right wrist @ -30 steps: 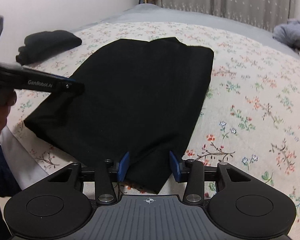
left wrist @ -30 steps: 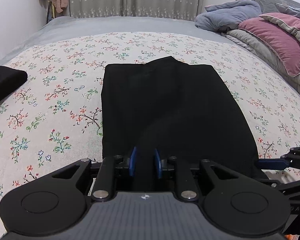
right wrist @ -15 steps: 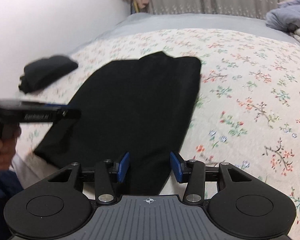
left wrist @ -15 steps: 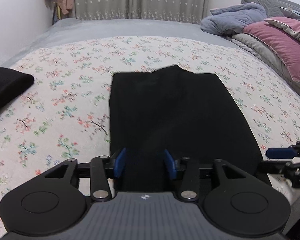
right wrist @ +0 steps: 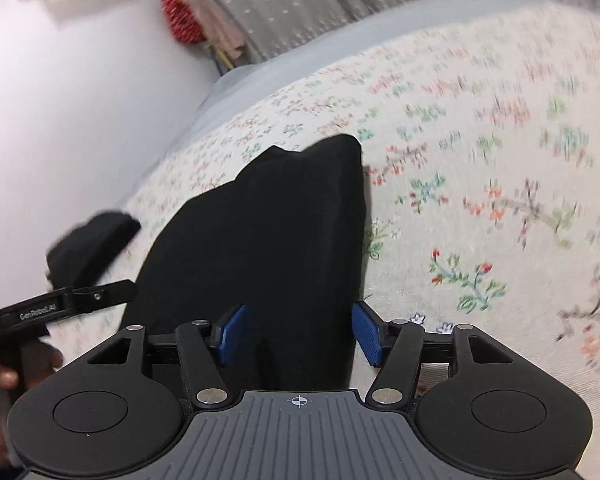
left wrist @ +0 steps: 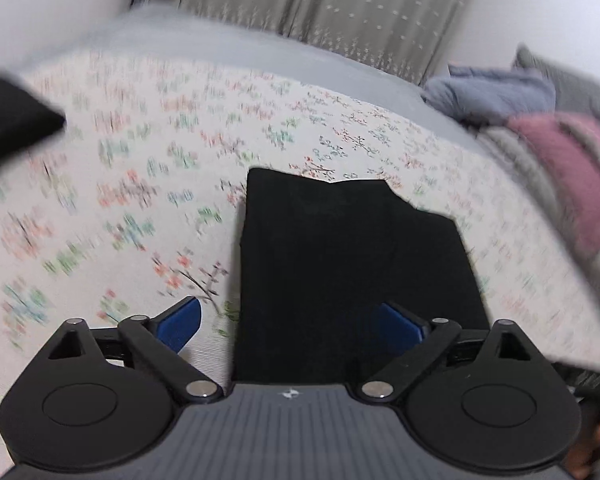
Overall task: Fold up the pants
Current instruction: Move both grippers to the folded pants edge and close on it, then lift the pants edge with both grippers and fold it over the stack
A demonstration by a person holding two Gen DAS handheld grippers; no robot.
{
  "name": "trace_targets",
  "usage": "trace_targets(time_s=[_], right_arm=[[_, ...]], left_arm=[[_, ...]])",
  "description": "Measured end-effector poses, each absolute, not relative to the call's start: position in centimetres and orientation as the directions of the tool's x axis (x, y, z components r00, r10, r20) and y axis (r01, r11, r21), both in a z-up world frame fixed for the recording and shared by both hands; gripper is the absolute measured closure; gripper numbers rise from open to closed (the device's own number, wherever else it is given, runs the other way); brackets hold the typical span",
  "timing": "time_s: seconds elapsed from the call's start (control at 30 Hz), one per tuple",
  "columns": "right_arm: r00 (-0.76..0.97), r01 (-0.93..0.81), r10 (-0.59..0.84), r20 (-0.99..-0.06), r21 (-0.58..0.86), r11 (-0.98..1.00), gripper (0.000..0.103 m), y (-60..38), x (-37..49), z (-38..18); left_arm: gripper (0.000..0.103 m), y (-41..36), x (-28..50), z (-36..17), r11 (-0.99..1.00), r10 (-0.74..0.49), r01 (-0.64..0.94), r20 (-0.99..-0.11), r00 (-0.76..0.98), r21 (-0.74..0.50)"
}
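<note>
Both jaws gape wide — left gripper (left wrist: 290,326) and right gripper (right wrist: 296,334) straddle the pants' (left wrist: 352,252) near edge.

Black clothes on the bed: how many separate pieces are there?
2. The black pants lie flat between both open grippers; a smaller black bundle sits near the wall-side edge. Others may lie outside view.

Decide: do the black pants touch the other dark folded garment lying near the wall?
Apart. The right wrist view shows floral bedspread between the black pants and the dark folded garment.
</note>
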State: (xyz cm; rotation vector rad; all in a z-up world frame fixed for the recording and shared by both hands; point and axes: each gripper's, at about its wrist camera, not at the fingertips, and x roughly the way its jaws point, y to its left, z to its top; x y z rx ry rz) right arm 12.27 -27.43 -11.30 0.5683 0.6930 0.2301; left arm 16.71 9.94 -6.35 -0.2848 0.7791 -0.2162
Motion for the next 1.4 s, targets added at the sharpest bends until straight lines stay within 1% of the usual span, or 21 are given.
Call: trace_targets(time_s=[0.1, 0.3, 0.47, 0.57, 0.7, 0.8, 0.9, 1.07, 1.1, 1.13, 1.17, 1.2, 1.23, 1.27, 1.4], right_arm=[[0.761, -0.007, 0.409, -0.503, 0.624, 0.781, 0.045, -28.2, 12.5, -12.0], [0.776, 0.003, 0.419, -0.472, 0.666, 0.746, 0.045, -29.0, 13.3, -12.4], [0.782, -0.007, 0.425, -0.457, 0.674, 0.738, 0.045, -28.9, 13.8, -12.7], [0.782, -0.008, 0.434, -0.447, 0.688, 0.725, 0.045, -29.1, 14.2, -12.9], [0.784, -0.014, 0.443, -0.434, 0.702, 0.712, 0.045, -29.1, 14.5, -13.2], [0.787, -0.029, 0.438, -0.434, 0.683, 0.729, 0.045, -28.6, 14.8, -13.2], [0.791, -0.043, 0.438, -0.428, 0.674, 0.738, 0.043, -28.0, 14.8, -13.2], [0.798, -0.051, 0.427, -0.425, 0.659, 0.751, 0.044, -27.4, 14.9, -13.2], [0.799, -0.051, 0.423, -0.427, 0.652, 0.756, 0.046, -27.3, 14.8, -13.2], [0.801, -0.049, 0.415, -0.432, 0.643, 0.764, 0.051, -27.2, 14.8, -13.2], [0.802, -0.042, 0.403, -0.440, 0.632, 0.774, 0.056, -27.1, 14.7, -13.2], [0.803, -0.034, 0.394, -0.448, 0.625, 0.780, 0.064, -27.1, 14.7, -13.2], [0.803, -0.029, 0.391, -0.450, 0.626, 0.779, 0.070, -27.2, 14.7, -13.2], [0.802, -0.025, 0.392, -0.450, 0.630, 0.776, 0.071, -27.2, 14.7, -13.3], [0.805, -0.020, 0.378, -0.457, 0.616, 0.788, 0.079, -26.8, 14.5, -13.1]], left_arm=[[0.000, 10.9, 17.9, -7.4, 0.893, -0.374, 0.064, -0.656, 0.655, -0.445], [0.000, 11.5, 19.5, -9.3, 0.846, -0.431, 0.013, -0.668, 0.607, -0.534], [0.000, 11.2, 20.1, -9.4, 0.799, -0.515, 0.056, -0.634, 0.577, -0.599], [0.000, 10.3, 20.3, -9.6, 0.821, -0.503, 0.076, -0.653, 0.567, -0.566], [0.000, 9.9, 20.9, -9.7, 0.828, -0.493, 0.073, -0.658, 0.570, -0.556], [0.000, 9.5, 21.2, -9.8, 0.832, -0.483, 0.067, -0.659, 0.577, -0.551], [0.000, 9.2, 21.5, -9.8, 0.835, -0.478, 0.070, -0.658, 0.582, -0.545], [0.000, 8.9, 21.8, -9.8, 0.851, -0.452, 0.062, -0.668, 0.591, -0.521], [0.006, 8.8, 21.8, -9.8, 0.857, -0.442, 0.060, -0.672, 0.593, -0.512], [0.012, 8.8, 21.8, -9.8, 0.863, -0.433, 0.058, -0.677, 0.595, -0.502], [0.013, 8.8, 21.8, -9.7, 0.864, -0.432, 0.058, -0.677, 0.596, -0.500], [0.017, 8.9, 21.8, -9.7, 0.863, -0.433, 0.059, -0.676, 0.597, -0.501], [0.021, 8.9, 21.8, -9.7, 0.865, -0.430, 0.060, -0.676, 0.599, -0.498], [0.022, 9.0, 21.7, -9.6, 0.867, -0.427, 0.060, -0.675, 0.601, -0.495], [0.034, 8.7, 21.4, -9.3, 0.875, -0.417, 0.071, -0.669, 0.615, -0.480]])
